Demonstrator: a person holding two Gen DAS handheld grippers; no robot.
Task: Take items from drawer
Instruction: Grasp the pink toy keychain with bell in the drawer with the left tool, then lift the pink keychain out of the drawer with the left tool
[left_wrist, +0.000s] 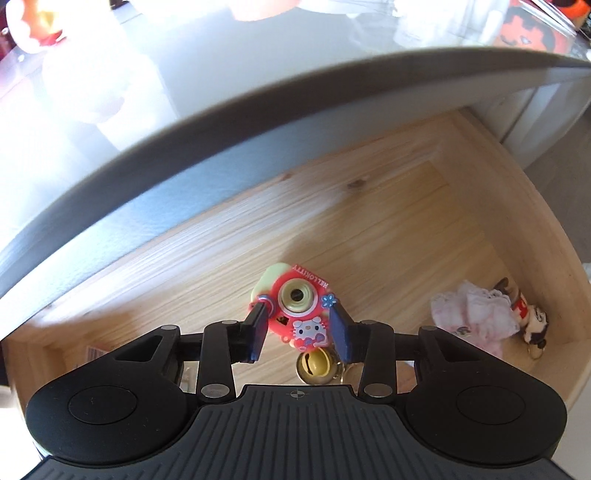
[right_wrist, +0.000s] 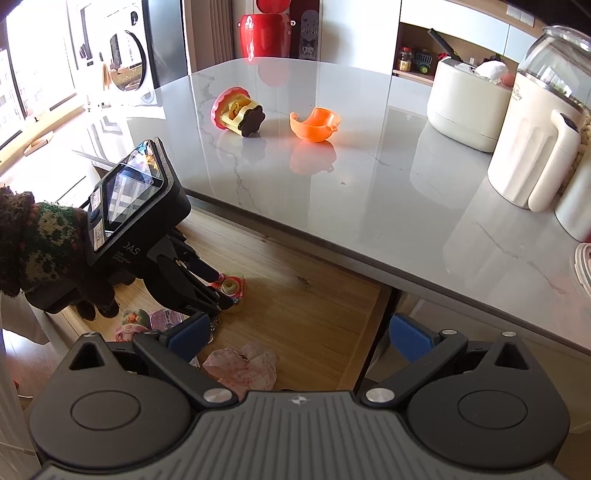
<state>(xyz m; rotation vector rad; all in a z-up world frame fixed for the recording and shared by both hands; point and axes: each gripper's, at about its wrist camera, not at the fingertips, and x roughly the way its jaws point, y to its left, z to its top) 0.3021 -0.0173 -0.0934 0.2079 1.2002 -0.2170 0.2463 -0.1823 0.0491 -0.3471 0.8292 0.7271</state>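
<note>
Left claw (left_wrist: 298, 325) pinching pink toy camera (left_wrist: 297, 310) inside open wooden drawer (left_wrist: 369, 229), gold bell (left_wrist: 314, 363) dangling under it. Right claw (right_wrist: 295, 336) hanging spread wide, holding nothing, above drawer edge. Lying in drawer corner: pink frilly cloth (left_wrist: 476, 314), little doll (left_wrist: 532, 317). Sitting on grey worktop (right_wrist: 369, 177): orange cup (right_wrist: 316, 123), yellow toy (right_wrist: 238, 116).

"HELLO KITTY" on the red toy camera (left_wrist: 299, 312).
</note>
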